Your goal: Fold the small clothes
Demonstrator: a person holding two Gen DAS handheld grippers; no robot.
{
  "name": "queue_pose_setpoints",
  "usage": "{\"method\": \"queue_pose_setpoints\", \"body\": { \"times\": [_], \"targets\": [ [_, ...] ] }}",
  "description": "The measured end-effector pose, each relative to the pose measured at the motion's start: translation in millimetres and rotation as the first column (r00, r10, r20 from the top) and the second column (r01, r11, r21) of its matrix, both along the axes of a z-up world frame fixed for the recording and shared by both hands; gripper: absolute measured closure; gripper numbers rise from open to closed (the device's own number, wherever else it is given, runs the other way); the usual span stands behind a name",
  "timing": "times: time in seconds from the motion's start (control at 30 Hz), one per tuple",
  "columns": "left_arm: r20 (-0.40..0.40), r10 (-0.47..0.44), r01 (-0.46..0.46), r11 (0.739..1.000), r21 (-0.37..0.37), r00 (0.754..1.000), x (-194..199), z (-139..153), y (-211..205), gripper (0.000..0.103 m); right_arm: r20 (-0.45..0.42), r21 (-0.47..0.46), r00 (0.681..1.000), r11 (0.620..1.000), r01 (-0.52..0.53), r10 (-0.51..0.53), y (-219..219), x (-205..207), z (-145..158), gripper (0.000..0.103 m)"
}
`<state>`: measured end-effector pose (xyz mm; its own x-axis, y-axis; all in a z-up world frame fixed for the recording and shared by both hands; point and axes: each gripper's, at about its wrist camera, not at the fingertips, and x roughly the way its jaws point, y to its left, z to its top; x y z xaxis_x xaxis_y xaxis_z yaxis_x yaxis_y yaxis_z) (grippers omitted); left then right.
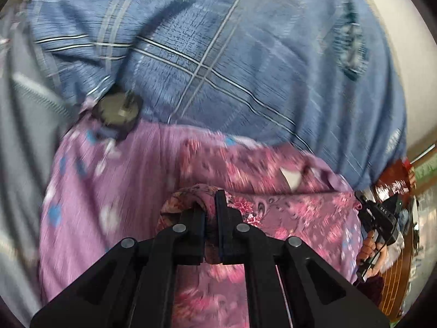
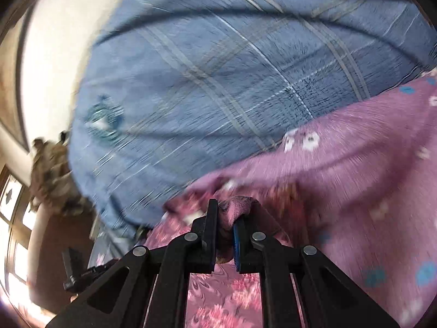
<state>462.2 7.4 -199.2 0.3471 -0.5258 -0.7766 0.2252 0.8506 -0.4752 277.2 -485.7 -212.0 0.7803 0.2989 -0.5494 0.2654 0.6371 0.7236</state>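
So both tools are clamped down on the same piece of clothing here, a pink floral garment with a lilac side dotted in little blue and white flowers. The left tool has its jaws pinched nearly together with a bunched fold of that fabric squeezed between them, and the right tool is doing the same thing, jaws narrow with a wad of the pink cloth caught between the black finger and the blue pad. The garment is stretched out in front of both cameras over a blue plaid bedsheet, which fills the top half of both views. Everything's pretty smeared with motion blur. In the left wrist view you can spot the other tool's handle at the far right edge with a hand wrapped around it. There's also a small dark round thing sitting at the cloth's upper left edge, can't tell what it is.
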Motion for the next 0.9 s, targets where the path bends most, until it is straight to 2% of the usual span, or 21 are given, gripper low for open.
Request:
{"method": "queue_pose_setpoints", "body": {
  "times": [0.03,0.1,0.13,0.17,0.23,0.3,0.4,0.43,0.47,0.5,0.57,0.63,0.7,0.8,0.87,0.9],
  "targets": [
    [0.003,0.006,-0.006,1.0,-0.002,1.0,17.6,-7.5,-8.3,0.098,-0.017,0.025,1.0,1.0,0.014,-0.013,-5.3,17.2,-11.9,0.089],
    [0.006,0.025,-0.025,1.0,-0.014,1.0,36.7,-15.9,-16.8,0.098,-0.024,0.053,0.999,0.998,0.043,-0.041,-13.5,36.4,-26.6,0.087],
    [-0.007,0.048,-0.048,0.998,-0.039,0.999,46.4,-22.4,-19.5,0.098,-0.021,0.075,0.998,0.995,0.062,-0.061,-18.2,41.6,-33.5,0.082],
    [-0.037,0.081,-0.084,0.994,-0.073,0.996,55.2,-33.1,-19.5,0.098,-0.015,0.108,0.996,0.991,0.084,-0.083,-24.0,46.7,-41.8,0.069],
    [-0.109,0.127,-0.137,0.987,-0.089,0.986,65.5,-55.6,-17.6,0.098,-0.022,0.136,0.992,0.982,0.13,-0.128,-33.4,50.0,-53.2,0.046],
    [-0.128,0.135,-0.152,0.979,-0.134,0.983,63.7,-70.7,-9.1,0.098,-0.005,0.161,0.984,0.971,0.175,-0.177,-45.9,43.3,-59.6,0.046],
    [-0.085,0.159,-0.176,0.952,-0.252,0.984,50.2,-63.6,10.1,0.087,0.034,0.169,0.97,0.958,0.231,-0.24,-62.5,20.8,-57.0,0.045],
    [-0.026,0.197,-0.197,0.943,-0.267,0.98,37.5,-52.8,18.4,0.07,0.049,0.139,0.969,0.963,0.232,-0.241,-61.7,13.4,-51.6,0.046],
    [0.022,0.234,-0.221,0.944,-0.245,0.972,27.8,-43.6,22.5,0.048,0.062,0.087,0.974,0.974,0.211,-0.217,-55.2,7.1,-43.6,0.046],
    [0.099,0.293,-0.27,0.942,-0.197,0.951,11.1,-29.0,27.2,0.042,0.061,0.018,0.985,0.987,0.162,-0.162,-42.0,4.1,-34.4,0.046],
    [0.196,0.359,-0.33,0.929,-0.166,0.912,-22.2,-6.7,30.6,0.034,0.042,-0.067,0.998,0.996,0.056,-0.053,-12.5,4.9,-22.3,0.055],
    [0.217,0.365,-0.343,0.93,-0.132,0.905,-46.6,3.9,27.8,0.032,0.013,-0.123,0.997,0.99,-0.073,0.075,27.1,9.4,-12.8,0.061],
    [0.198,0.375,-0.375,0.926,-0.04,0.906,-77.8,4.4,15.4,0.032,-0.029,-0.173,0.979,0.964,-0.201,0.199,74.3,19.9,-7.5,0.064],
    [0.176,0.361,-0.37,0.929,0.021,0.916,-116.7,-8.9,-1.2,0.032,-0.109,-0.192,0.936,0.917,-0.351,0.335,144.2,40.1,-13.1,0.067],
    [0.18,0.364,-0.384,0.919,0.09,0.914,-137.3,-24.5,-11.5,0.032,-0.172,-0.233,0.904,0.876,-0.422,0.39,189.8,53.5,-21.3,0.068],
    [0.168,0.353,-0.374,0.921,0.113,0.921,-140.0,-32.1,-15.0,0.032,-0.207,-0.243,0.889,0.859,-0.451,0.409,211.9,60.2,-27.4,0.068]
  ]
}}
